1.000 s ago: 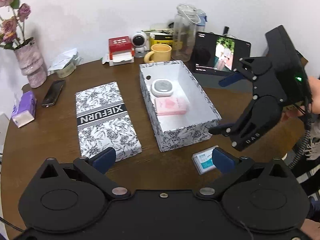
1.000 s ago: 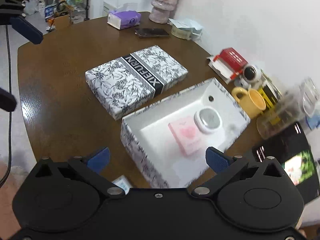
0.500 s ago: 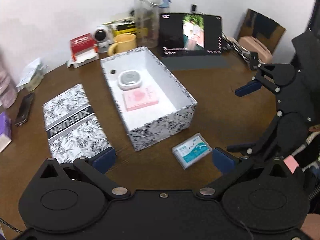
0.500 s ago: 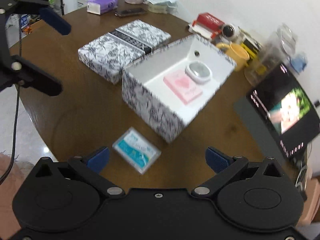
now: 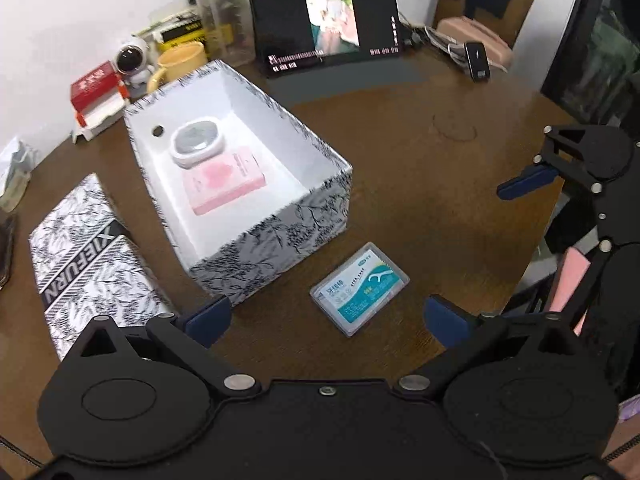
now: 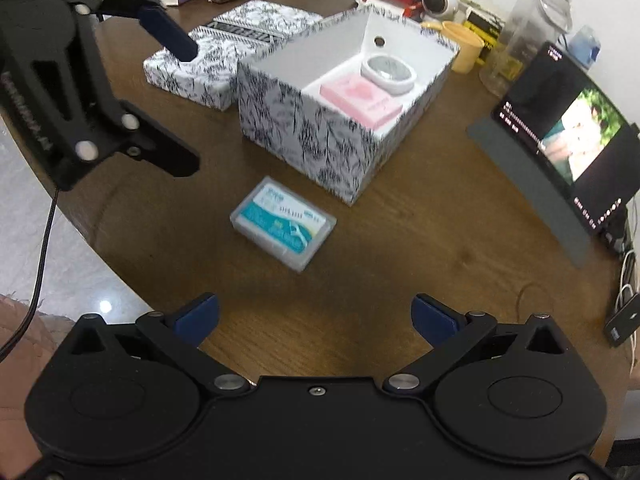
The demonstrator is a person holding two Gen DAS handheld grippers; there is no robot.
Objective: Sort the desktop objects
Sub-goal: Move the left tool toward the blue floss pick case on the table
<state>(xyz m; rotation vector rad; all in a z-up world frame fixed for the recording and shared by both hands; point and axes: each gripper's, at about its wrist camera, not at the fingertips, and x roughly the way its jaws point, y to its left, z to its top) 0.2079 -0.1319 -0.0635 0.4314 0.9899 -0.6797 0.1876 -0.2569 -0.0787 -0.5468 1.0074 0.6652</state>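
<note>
**Floss-pick case beside open box**

Item: flat clear floss-pick case (image 6: 283,223), teal-and-white label, lying on the brown surface (image 6: 420,240) just beside the patterned open box (image 6: 320,136). Box holds 1 pink packet (image 6: 360,98) and 1 round white case (image 6: 390,72).

Right hand-held gripper (image 6: 316,316): spread wide, empty, near the case. Left hand-held gripper (image 5: 326,316): likewise wide, empty.

Phone (image 5: 5,246) cut by left edge; floss case (image 6: 282,223) print unreadable

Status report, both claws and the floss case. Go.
Left claw open, empty. Right claw open, empty. Floss case flat on table, outside open box. Nothing blocking.
</note>
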